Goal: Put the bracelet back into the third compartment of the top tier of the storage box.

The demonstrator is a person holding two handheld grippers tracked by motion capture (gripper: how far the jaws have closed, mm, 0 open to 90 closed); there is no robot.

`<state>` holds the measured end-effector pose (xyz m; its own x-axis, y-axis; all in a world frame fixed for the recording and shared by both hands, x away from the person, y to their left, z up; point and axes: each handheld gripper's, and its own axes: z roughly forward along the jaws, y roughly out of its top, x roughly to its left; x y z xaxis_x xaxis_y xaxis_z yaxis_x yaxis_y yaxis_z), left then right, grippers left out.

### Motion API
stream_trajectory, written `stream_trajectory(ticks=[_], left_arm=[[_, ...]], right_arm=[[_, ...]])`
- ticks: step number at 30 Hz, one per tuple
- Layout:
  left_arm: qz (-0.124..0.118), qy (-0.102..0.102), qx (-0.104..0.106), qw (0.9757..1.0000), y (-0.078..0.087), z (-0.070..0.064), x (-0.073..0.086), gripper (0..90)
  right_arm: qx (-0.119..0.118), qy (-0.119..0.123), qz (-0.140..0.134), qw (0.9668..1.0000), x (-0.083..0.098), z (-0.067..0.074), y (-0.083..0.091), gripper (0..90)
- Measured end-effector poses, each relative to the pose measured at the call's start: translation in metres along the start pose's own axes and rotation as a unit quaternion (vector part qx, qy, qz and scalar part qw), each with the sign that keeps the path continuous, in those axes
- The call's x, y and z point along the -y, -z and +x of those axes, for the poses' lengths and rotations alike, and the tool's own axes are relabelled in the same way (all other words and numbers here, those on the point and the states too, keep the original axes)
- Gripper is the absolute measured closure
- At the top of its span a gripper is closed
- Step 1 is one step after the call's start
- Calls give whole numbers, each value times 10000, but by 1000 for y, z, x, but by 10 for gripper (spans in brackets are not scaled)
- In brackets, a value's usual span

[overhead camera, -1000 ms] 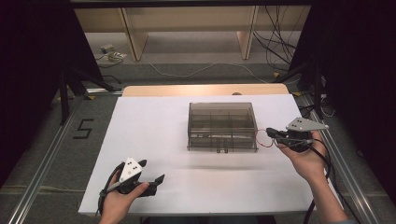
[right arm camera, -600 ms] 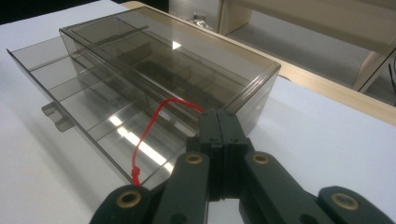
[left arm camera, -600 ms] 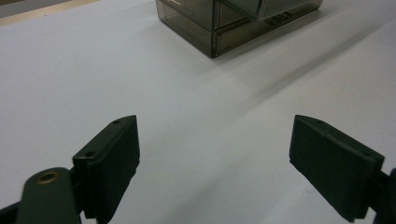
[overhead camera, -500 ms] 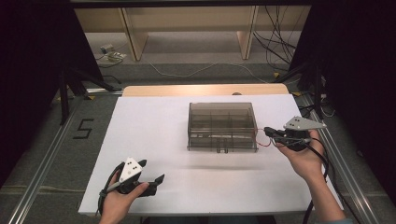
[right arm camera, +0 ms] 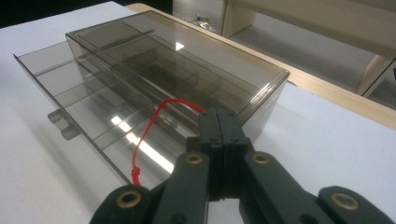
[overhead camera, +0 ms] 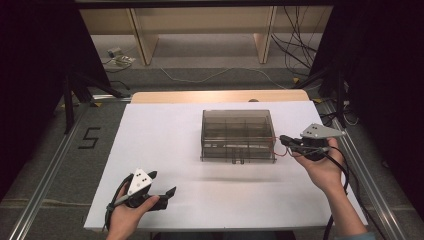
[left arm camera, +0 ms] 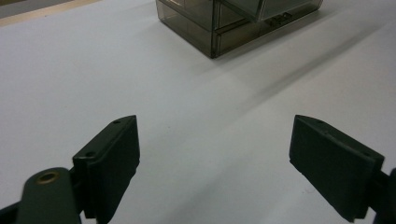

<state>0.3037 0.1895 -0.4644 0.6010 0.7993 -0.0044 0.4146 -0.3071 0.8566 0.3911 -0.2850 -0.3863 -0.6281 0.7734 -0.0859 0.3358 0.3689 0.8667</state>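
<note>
Over the last second the right gripper (overhead camera: 285, 140) has crept a little leftward toward the box's right end, carrying its red loop with it; the left gripper (overhead camera: 162, 184) has not shifted, nor has the box.

Nearest the person, the left gripper sits low over the near-left part of the white table covering (overhead camera: 165, 135), held in the left hand (overhead camera: 131, 214). Its jaws stand wide apart with bare white surface between them in the left gripper view, so it holds nothing. It seems parked there to wait, well apart from the box, which lies ahead of it.

Farther in and to the right, the right gripper, held in the right hand (overhead camera: 320, 167), has its jaws pressed together on a thin red cord loop (right arm camera: 154, 126), which arcs out from between the tips and hangs down with a small knot at its lower end. The cord is pinched by its end, probably so that the rest can be lowered into a compartment.

Beyond the tips stands the smoky translucent plastic compartment box (overhead camera: 238, 135), mid-table. Its long axis runs left to right across the table, its drawer pulled out toward the person with two small handle tabs (overhead camera: 238, 161) at the front edge. The open dividers face upward, ready to receive something.
</note>
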Motion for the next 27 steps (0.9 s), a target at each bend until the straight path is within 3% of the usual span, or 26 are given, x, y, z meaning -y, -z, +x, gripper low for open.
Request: stream_trajectory(ticks=[27], left_arm=[[-7, 9, 1, 10000, 0, 0, 0, 160]], right_arm=[[-85, 70, -2, 9999, -5, 7, -10, 900]])
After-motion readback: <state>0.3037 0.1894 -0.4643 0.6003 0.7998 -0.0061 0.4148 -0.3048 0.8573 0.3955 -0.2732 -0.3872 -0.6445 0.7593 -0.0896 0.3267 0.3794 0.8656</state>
